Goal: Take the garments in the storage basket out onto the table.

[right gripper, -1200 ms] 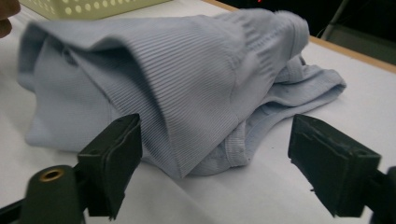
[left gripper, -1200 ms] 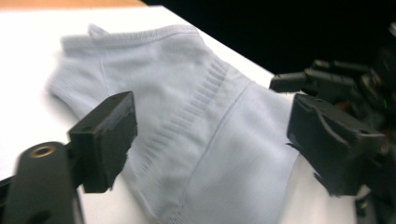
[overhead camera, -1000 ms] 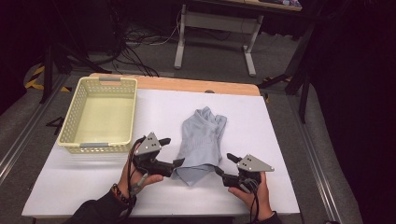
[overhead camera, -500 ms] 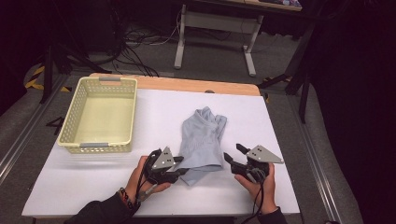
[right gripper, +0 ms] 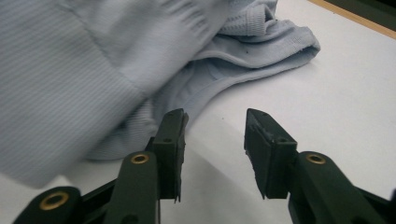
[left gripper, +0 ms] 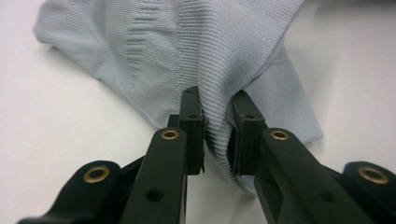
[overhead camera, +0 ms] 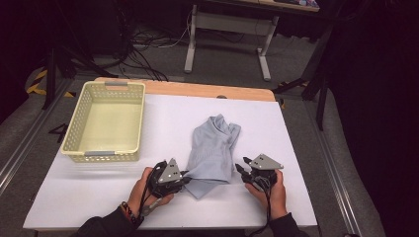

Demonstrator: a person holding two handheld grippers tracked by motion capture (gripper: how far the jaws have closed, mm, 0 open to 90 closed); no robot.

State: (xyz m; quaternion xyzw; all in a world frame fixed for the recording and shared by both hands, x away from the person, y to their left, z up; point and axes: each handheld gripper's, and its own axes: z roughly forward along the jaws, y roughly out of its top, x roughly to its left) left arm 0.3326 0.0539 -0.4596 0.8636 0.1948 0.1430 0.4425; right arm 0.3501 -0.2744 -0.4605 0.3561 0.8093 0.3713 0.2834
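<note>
A light blue-grey knit garment point(overhead camera: 212, 148) lies crumpled on the white table point(overhead camera: 296, 138), slightly right of centre. My left gripper point(overhead camera: 185, 178) is at its near left corner. In the left gripper view the jaws point(left gripper: 214, 100) have just been closing and now pinch a fold of the ribbed garment point(left gripper: 210, 56) between the pads. My right gripper point(overhead camera: 242, 168) sits at the garment's near right edge. Its jaws point(right gripper: 215, 116) have just been closing but still stand apart over bare table, with the garment point(right gripper: 70, 84) beside the left jaw.
A pale yellow plastic basket point(overhead camera: 106, 154) stands at the table's left, with nothing in it. A wooden strip point(overhead camera: 197, 89) runs along the far edge. Beyond it are desk legs and cables on the floor. Bare table lies right of the garment.
The left gripper has moved right onto the garment's near corner and shut on a fold. The right gripper has slid left up to the garment's edge, its jaws narrower.
</note>
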